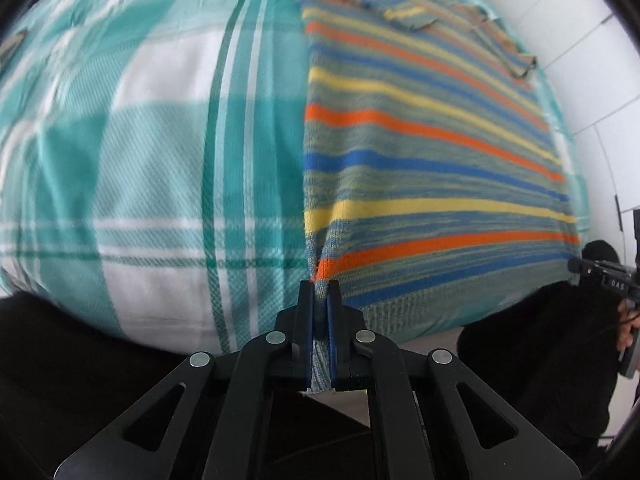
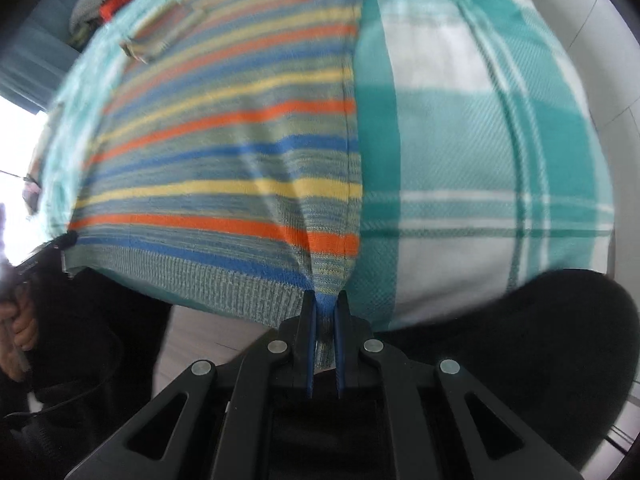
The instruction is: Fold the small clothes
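Striped knit sweater [image 1: 420,152] lay flat on a teal-and-white plaid cloth [image 1: 132,152], bands of orange, yellow and blue on grey-green running across it. What the cloth covered, a bed or otherwise, could not be told.

Left wrist view: left hand-held gripper [image 1: 320,292] pressed together on the sweater's near corner, at 6 o'clock of the view, where the side edge met the ribbed hem. A thin pleat of knit ran down between the blue pads [image 1: 331,332], with fabric puckered just above the tips. Sweater body spread from there toward 1 to 3 o'clock; a folded sleeve [image 1: 404,14] lay across it near 1 o'clock. Plaid cloth filled the 9 to 12 o'clock side.

Right wrist view: right hand-held gripper [image 2: 325,300] likewise pinched the other near corner at 6 o'clock, a fold of hem caught between its pads [image 2: 311,344]. Sweater [image 2: 224,152] spread toward 9 to 12 o'clock, plaid cloth [image 2: 480,152] toward 1 to 3 o'clock. Ribbed hem [image 2: 208,284] hung just past the cloth's near edge.

A heap of other clothes [image 2: 108,4] sat at 10 o'clock, well apart. Both views blurred.
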A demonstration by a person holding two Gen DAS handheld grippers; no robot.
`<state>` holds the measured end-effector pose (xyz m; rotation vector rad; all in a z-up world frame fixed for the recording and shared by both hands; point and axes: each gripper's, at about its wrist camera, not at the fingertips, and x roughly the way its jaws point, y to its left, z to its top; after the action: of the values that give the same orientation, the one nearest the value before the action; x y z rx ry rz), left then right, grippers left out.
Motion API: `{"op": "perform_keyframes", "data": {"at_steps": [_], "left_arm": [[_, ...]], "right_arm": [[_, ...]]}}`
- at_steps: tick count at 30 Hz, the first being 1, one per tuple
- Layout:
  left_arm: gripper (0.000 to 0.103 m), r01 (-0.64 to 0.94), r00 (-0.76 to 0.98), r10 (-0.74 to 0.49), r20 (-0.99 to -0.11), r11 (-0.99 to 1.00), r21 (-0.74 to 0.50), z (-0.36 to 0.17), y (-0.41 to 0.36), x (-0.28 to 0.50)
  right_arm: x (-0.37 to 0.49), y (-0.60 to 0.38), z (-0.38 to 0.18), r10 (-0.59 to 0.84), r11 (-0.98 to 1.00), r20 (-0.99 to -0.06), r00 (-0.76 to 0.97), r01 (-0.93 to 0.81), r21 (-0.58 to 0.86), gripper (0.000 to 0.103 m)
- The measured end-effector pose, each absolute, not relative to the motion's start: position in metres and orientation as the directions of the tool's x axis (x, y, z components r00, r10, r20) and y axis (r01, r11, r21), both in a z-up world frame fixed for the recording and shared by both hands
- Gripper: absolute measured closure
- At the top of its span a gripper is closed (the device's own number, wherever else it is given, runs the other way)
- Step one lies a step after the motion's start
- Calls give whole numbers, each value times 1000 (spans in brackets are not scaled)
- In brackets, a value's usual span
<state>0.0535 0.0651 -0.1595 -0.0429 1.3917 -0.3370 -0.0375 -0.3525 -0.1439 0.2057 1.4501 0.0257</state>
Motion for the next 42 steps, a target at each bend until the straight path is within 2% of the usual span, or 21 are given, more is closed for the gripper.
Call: {"op": "perform_keyframes", "data": {"at_steps": [11, 13, 14, 15, 16, 17, 20, 21, 24, 26, 29, 33, 35, 36, 37, 42], "left_arm": [[97, 207, 139, -161, -977, 970, -130, -178, 37, 63], [87, 209, 134, -124, -983, 973, -95, -177, 24, 68], [81, 209, 125, -103, -987, 975, -75, -175, 22, 67], [60, 200, 118, -64, -991, 979, -39, -174, 22, 66], [47, 192, 129, -37, -991, 981, -11, -171, 22, 58], [45, 185, 156, -23, -987, 983, 6, -163, 26, 55], [43, 157, 224, -4, -975, 987, 32, -137, 39, 47], [40, 136, 248, 5, -969, 990, 40, -129, 46, 45], [37, 68, 300, 12, -954, 997, 34, -108, 58, 49], [37, 19, 325, 3, -946, 1000, 10, -97, 61, 55], [37, -27, 334, -2, -943, 1000, -12, -91, 73, 57], [34, -74, 338, -5, -941, 997, -32, -85, 80, 53], [34, -96, 326, 26, -945, 995, -6, -89, 87, 44], [34, -105, 321, 36, -946, 994, 2, -90, 94, 42], [34, -116, 316, 41, -948, 993, 4, -89, 100, 38], [34, -123, 292, 32, -956, 992, -4, -93, 103, 39]], "right_arm": [[-12, -341, -177, 92, 986, -995, 33, 140, 95, 96], [-7, -343, -181, 92, 983, -996, 21, 158, 94, 95], [-7, -343, -180, 97, 983, -995, 16, 155, 99, 91], [-7, -344, -176, 108, 983, -994, 9, 150, 109, 86], [-9, -347, -171, 105, 984, -994, -1, 142, 104, 71], [-6, -355, -162, 101, 986, -995, -2, 133, 100, 65], [0, -370, -113, 19, 998, -996, 91, 64, 25, 65], [7, -375, -95, -21, 999, -989, 143, 38, -16, 65], [53, -374, -37, -159, 973, -906, 393, -95, -212, 64], [86, -370, -25, -113, 957, -858, 501, -178, -230, 61], [152, -350, -40, 2, 931, -817, 576, -299, -209, 61], [240, -326, -119, -8, 924, -867, 499, -327, -196, 61], [260, -322, -154, -43, 936, -889, 455, -293, -195, 66], [266, -325, -159, -27, 949, -890, 455, -269, -166, 73], [269, -335, -153, -28, 966, -877, 480, -214, -148, 99], [237, -447, -89, -67, 996, -803, 592, 93, -15, 98]]}}
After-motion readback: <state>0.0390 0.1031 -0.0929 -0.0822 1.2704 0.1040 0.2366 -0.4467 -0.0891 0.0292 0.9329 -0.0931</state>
